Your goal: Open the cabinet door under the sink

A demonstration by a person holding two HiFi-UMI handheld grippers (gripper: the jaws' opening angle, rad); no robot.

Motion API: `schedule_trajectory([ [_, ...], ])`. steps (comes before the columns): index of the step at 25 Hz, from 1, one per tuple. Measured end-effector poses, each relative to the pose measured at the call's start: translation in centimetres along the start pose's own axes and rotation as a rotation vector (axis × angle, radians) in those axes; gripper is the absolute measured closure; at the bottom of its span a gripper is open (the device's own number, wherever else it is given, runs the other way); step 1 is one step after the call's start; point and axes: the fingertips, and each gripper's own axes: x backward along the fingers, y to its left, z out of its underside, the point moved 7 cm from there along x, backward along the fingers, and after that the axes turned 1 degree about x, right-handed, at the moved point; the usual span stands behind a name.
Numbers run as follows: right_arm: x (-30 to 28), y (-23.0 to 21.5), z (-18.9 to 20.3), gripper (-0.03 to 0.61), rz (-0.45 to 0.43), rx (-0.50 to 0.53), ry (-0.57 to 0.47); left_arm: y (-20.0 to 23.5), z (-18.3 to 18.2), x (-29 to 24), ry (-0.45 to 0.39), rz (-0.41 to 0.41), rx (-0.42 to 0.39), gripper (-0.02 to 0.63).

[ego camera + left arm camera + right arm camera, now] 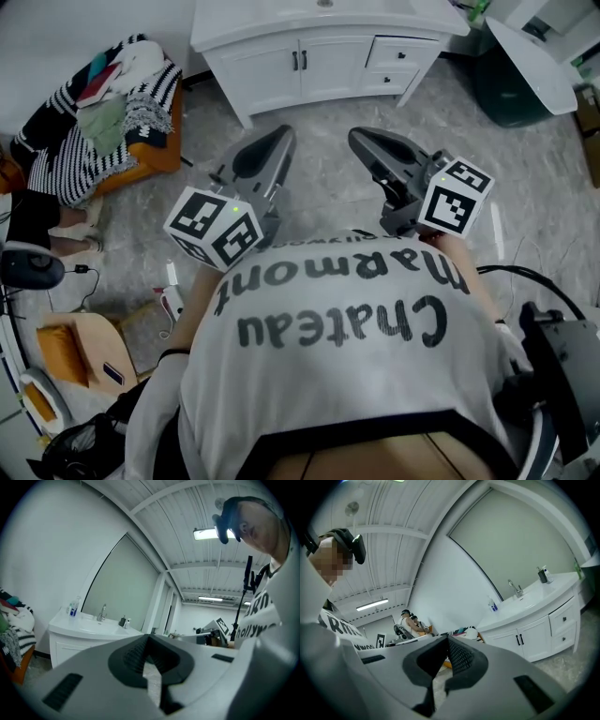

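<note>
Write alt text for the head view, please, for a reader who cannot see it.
From above, a person in a lettered white shirt holds the left gripper and right gripper, both shut, toward a white sink cabinet whose two doors are closed. A chair heaped with clothes stands at left.

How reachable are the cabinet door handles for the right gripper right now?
Probably not yet: the right gripper hangs short of the door handles, with only floor between. Nothing blocks the way, but its jaws are shut.
</note>
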Motion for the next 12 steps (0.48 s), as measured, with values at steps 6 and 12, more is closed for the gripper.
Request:
schedule_trajectory([
  [6,0.0,-1.4,0.6,0.571,0.033,-0.028,0.025,0.8,0.8,-0.9,0.017,0.003,0.034,0.606],
  [12,-0.9,-2.9,0.4,0.571,0.022,-0.044,0.03,1.9,1.3,-2.0,0.027,-0.01,0.041,0.606],
])
